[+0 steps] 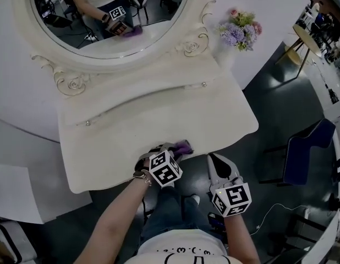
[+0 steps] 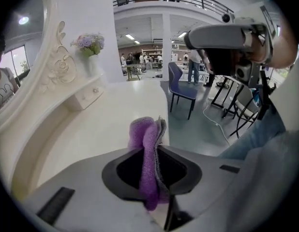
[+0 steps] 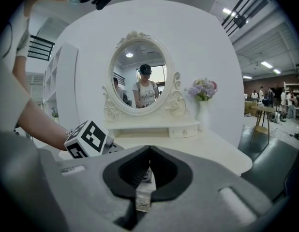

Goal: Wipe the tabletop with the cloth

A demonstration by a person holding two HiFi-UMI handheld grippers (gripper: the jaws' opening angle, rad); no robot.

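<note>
Cloth is in my left gripper point(image 1: 169, 149): the purple cloth point(image 1: 183, 146) sits at the front edge of the cream tabletop point(image 1: 159, 106), a little right of the middle, with part of it poking out past the jaw tips onto the surface. In the left gripper view, the left gripper point(image 2: 150, 151) has its jaws closed on the cloth point(image 2: 145, 141), which stands as a folded purple wad with a thin grey edge on its right side, filling the gap between the jaws and rising above them. Beyond it the tabletop point(image 2: 91, 129) runs away to the left, and the grey floor point(image 2: 198, 124) lies to the right with a blue chair point(image 2: 182, 87) standing on it.

My right gripper point(image 1: 214, 160) is just beside the left one, off the front edge of the tabletop and above the floor, not touching the cloth. In its own view, the right gripper point(image 3: 148, 152) has its jaws pressed together with nothing between them. That view looks across the tabletop point(image 3: 188, 146) at the oval mirror point(image 3: 140, 74), with flowers point(image 3: 202, 88) in a white vase to the mirror's right. The left gripper's marker cube point(image 3: 86, 139) shows at lower left.

From the head view, the mirror point(image 1: 109, 21) stands at the back of the tabletop, and the flowers point(image 1: 240, 29) are at its back right corner.
</note>
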